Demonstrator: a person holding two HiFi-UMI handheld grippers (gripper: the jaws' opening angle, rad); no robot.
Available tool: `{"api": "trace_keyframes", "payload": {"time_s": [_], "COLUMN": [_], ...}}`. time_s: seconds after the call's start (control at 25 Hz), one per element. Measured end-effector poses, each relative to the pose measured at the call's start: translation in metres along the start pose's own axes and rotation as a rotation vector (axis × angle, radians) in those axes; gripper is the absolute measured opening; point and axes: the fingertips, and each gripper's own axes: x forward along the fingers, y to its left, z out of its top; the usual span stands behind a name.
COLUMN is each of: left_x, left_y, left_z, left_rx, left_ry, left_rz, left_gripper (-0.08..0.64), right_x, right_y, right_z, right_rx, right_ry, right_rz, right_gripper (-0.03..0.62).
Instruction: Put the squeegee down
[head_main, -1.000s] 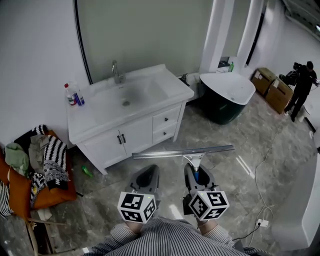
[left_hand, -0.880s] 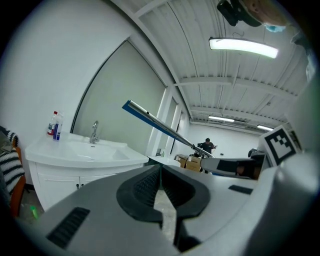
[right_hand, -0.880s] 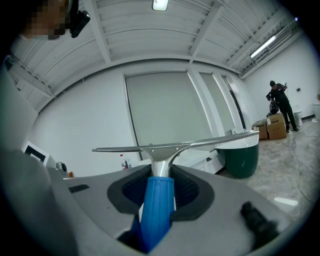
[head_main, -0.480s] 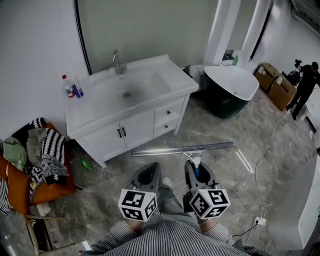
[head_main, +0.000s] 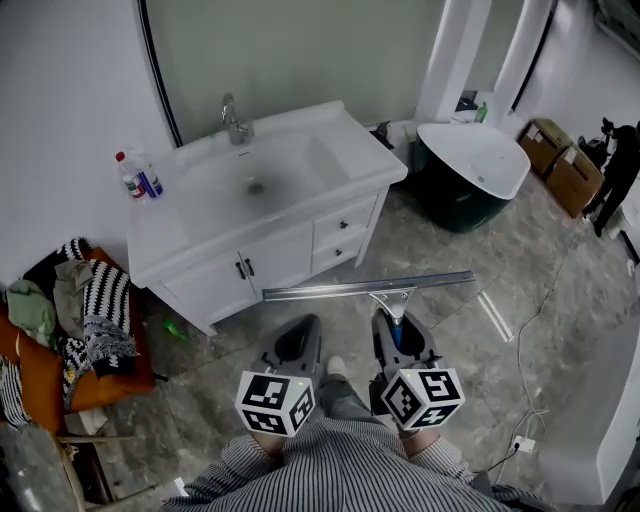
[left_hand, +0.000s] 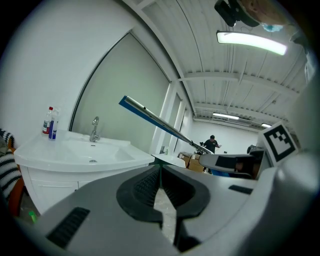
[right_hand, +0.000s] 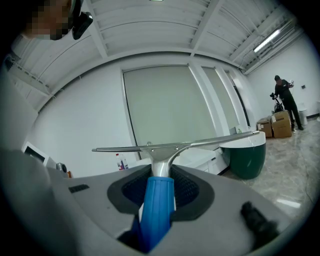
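The squeegee (head_main: 368, 287) has a long metal blade and a blue handle (right_hand: 156, 207). My right gripper (head_main: 396, 330) is shut on that handle, and the blade (right_hand: 175, 145) spans level in front of its jaws. Its blade (left_hand: 155, 118) also crosses the left gripper view as a slanted bar. My left gripper (head_main: 294, 342) is beside the right one, shut with nothing between its jaws. Both are held above the grey floor, short of the white vanity (head_main: 250, 215).
A sink with a tap (head_main: 231, 120) tops the vanity, with bottles (head_main: 133, 174) at its left end. A dark green tub (head_main: 470, 175) stands to the right. An orange chair with clothes (head_main: 70, 320) is at left. A cable (head_main: 530, 330) trails over the floor. A person (head_main: 620, 160) stands far right by boxes.
Both grippers and the squeegee have moved forward toward the vanity; the vanity and tub sit nearer in the view. The grip on the handle is unchanged.
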Motion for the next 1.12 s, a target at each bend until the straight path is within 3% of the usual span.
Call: {"api": "trace_keyframes", "payload": {"time_s": [0.76, 1.12], "left_x": [0.193, 0.267], "left_y": [0.046, 0.063], "left_z": [0.070, 0.087], "left_rx": [0.047, 0.052], "left_ry": [-0.047, -0.035], "left_rz": [0.042, 0.062], "left_gripper": [0.023, 0.023], "right_x": [0.172, 0.233], "right_y": [-0.099, -0.147], "right_z": [0.082, 0.102], "right_rx": [-0.020, -0.006], "right_ry": [-0.037, -0.022], "right_rz": [0.069, 0.075], "right_gripper": [0.110, 0.110]}}
